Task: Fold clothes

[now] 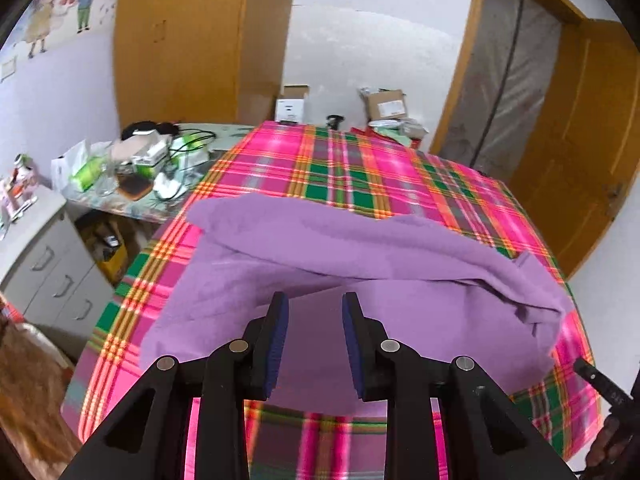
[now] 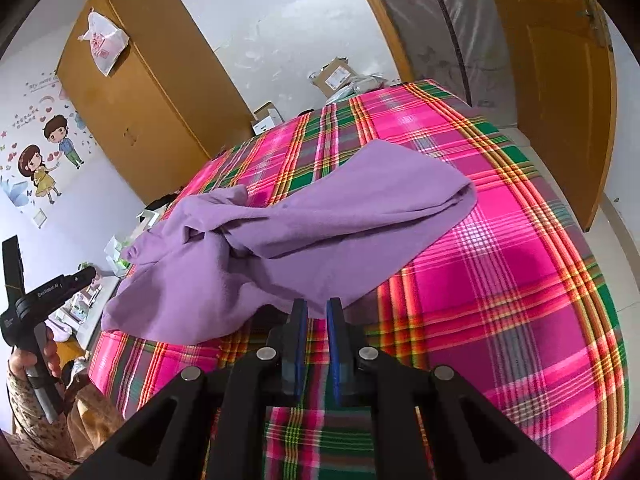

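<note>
A: Starting left of the bed (image 1: 360,168), what do we have?

B: We see grey drawers (image 1: 52,268), then a cluttered side surface (image 1: 132,184) carrying boxes and cables. Behind it stands a wooden wardrobe (image 1: 180,40).

A: And on the bed itself?

B: We see the purple garment (image 1: 360,256) lying crumpled on the pink and green plaid bedcover (image 1: 332,160), toward the bed's near edge. In our right wrist view one end reaches the bed's left edge, bunched in folds, and the other runs toward the bed's middle.

A: Our left gripper (image 1: 316,304)?

B: Its jaws stand moderately apart above the garment's near part. We see purple cloth in the gap behind them, but no pad pressing on it. We cannot tell whether the tips touch the fabric.

A: Our right gripper (image 2: 317,307)?

B: Its jaws are narrow, with a thin slit between the blue pads (image 2: 334,344) and nothing pinched. Its tips sit just at the garment's near hem, over the bedcover.

A: Right of the bed?

B: A wooden door (image 1: 576,152).
</note>
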A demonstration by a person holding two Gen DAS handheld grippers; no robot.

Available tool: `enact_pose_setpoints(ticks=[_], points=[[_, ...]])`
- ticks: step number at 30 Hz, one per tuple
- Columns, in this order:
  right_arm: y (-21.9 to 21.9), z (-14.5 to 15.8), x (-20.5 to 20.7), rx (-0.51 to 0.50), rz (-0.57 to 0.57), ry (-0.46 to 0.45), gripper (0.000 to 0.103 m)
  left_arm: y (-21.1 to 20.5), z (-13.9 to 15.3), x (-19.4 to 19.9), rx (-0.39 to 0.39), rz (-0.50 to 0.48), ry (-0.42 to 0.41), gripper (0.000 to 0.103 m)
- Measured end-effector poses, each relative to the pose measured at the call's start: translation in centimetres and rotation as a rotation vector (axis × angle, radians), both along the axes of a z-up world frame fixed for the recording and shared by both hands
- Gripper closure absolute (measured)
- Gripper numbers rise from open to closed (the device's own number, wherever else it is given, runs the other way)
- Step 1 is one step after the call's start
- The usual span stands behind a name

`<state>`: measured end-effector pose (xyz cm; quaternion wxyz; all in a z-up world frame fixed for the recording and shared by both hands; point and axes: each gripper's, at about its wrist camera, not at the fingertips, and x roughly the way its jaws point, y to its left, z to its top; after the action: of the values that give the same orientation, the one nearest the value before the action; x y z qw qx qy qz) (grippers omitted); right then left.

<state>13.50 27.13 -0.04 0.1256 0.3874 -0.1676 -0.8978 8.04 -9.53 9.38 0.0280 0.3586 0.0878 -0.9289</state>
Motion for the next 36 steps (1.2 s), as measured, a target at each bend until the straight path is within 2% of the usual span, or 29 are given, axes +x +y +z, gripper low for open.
enact_pose_setpoints(ticks=[8, 14, 18, 19, 21, 24, 27, 32, 36], points=[[0.5, 0.0, 0.0, 0.013, -0.001, 0.001, 0.092, 2.7, -0.1, -1.0, -0.021, -0.053, -0.008, 0.075], [0.3, -0.1, -0.2, 0.017, 0.009, 0.000, 0.091, 3.1, -0.4, -1.4, -0.047, -0.056, -0.011, 0.075], [-1.1, 0.7, -0.6, 0.043, 0.047, 0.032, 0.090, 2.8, -0.6, -1.6, -0.070, -0.040, -0.010, 0.075], [-1.8, 1.1, -0.9, 0.055, 0.067, 0.048, 0.088, 2.6, -0.7, -1.7, -0.067, -0.036, -0.011, 0.075], [-3.9, 2.0, -1.8, 0.092, 0.119, 0.088, 0.072, 1.8, -1.0, -1.9, -0.072, -0.020, -0.017, 0.075], [-7.5, 2.7, -3.6, 0.151, 0.198, 0.143, 0.068, 0.5, -1.7, -2.2, -0.086, 0.015, -0.033, 0.075], [-10.7, 2.3, -6.1, 0.212, 0.252, 0.141, 0.052, -0.6, -2.4, -2.5, -0.110, 0.054, -0.053, 0.075], [-15.2, -0.3, -10.8, 0.308, 0.299, 0.051, 0.050, -1.9, -4.1, -3.5, -0.107, 0.075, -0.092, 0.075], [-18.2, -2.4, -13.2, 0.435, 0.277, -0.009, 0.047, -2.9, -5.2, -4.6, -0.107, 0.081, -0.119, 0.073]])
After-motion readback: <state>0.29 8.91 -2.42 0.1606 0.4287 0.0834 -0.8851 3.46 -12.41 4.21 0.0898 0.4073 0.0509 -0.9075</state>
